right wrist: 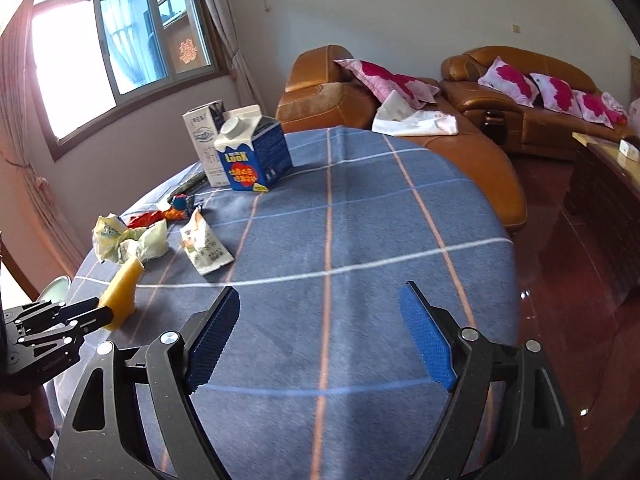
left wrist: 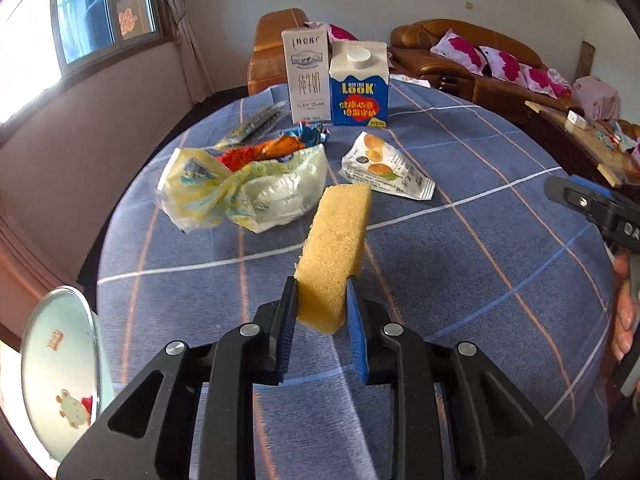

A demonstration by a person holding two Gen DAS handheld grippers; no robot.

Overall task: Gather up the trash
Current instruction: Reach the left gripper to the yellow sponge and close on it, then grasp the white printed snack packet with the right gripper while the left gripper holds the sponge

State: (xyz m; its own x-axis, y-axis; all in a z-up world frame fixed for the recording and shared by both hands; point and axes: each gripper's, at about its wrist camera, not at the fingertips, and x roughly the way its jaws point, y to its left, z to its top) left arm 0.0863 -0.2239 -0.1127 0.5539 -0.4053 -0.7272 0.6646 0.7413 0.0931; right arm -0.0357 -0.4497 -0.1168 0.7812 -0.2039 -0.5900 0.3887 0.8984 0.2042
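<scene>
My left gripper (left wrist: 321,286) is shut on a yellow sponge (left wrist: 334,252) and holds it just above the blue checked tablecloth (left wrist: 460,240); it also shows in the right wrist view (right wrist: 120,292). Beyond it lie a crumpled yellow-white plastic bag (left wrist: 244,192), orange and red wrappers (left wrist: 260,152), a white snack packet (left wrist: 384,168) and a dark wrapper (left wrist: 252,126). A white milk carton (left wrist: 306,76) and a blue LOOK carton (left wrist: 360,84) stand at the far side. My right gripper (right wrist: 320,304) is open and empty over the table's near middle.
A pale round bin lid with a cartoon print (left wrist: 60,376) sits off the table's left edge. Brown leather sofas with pink cushions (right wrist: 520,100) stand behind the table. A wooden cabinet (right wrist: 600,184) is at the right, and a window (right wrist: 120,52) at the left.
</scene>
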